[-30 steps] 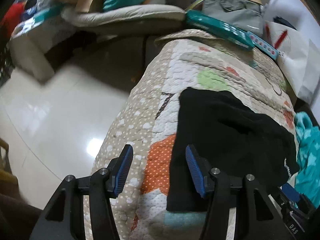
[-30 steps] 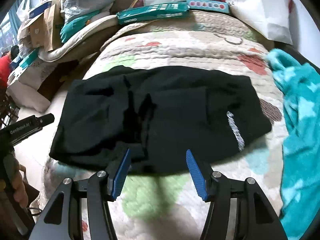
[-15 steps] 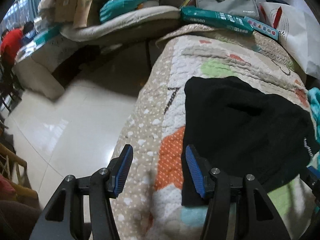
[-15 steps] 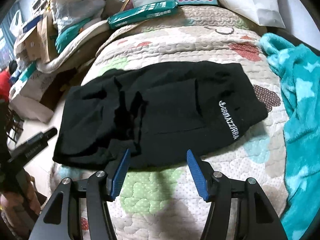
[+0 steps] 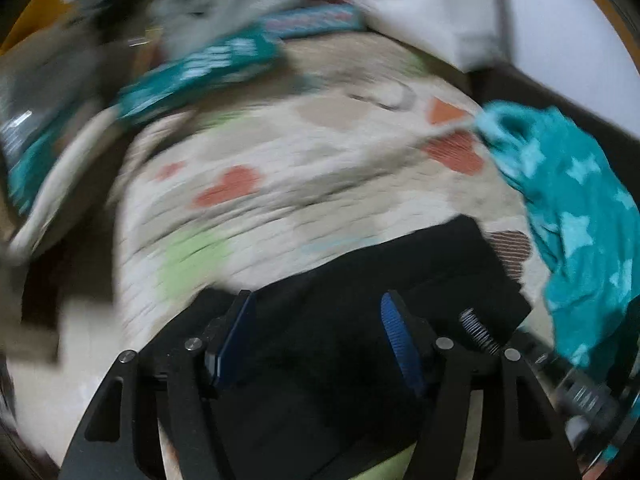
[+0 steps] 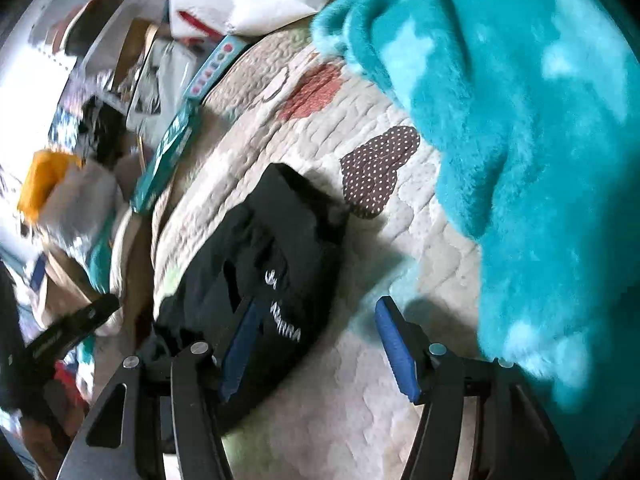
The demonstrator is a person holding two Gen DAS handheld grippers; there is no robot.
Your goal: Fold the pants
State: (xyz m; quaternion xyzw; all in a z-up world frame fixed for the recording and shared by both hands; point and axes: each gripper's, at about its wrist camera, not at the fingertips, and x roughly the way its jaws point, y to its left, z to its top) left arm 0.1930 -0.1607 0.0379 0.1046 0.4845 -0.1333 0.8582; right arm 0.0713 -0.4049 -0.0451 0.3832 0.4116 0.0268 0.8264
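Both grippers' jaws apart over black pants (image 6: pixel 256 264) on quilt (image 6: pixel 360 400); teal blanket (image 6: pixel 520 140) crowds 2 o'clock, boxes (image 6: pixel 164 160) at 10.

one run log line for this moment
step: fold pants | left claw: open, over black pants | right claw: open, at pants' edge | quilt underneath

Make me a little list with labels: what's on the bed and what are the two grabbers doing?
pants: black pants, folded, lying on the quilt, white lettering showing
blanket: fuzzy teal blanket with pale stars, beside the pants
left gripper: open, over the pants, holding nothing
right gripper: open, at the lettered end of the pants, holding nothing
left view: blurred
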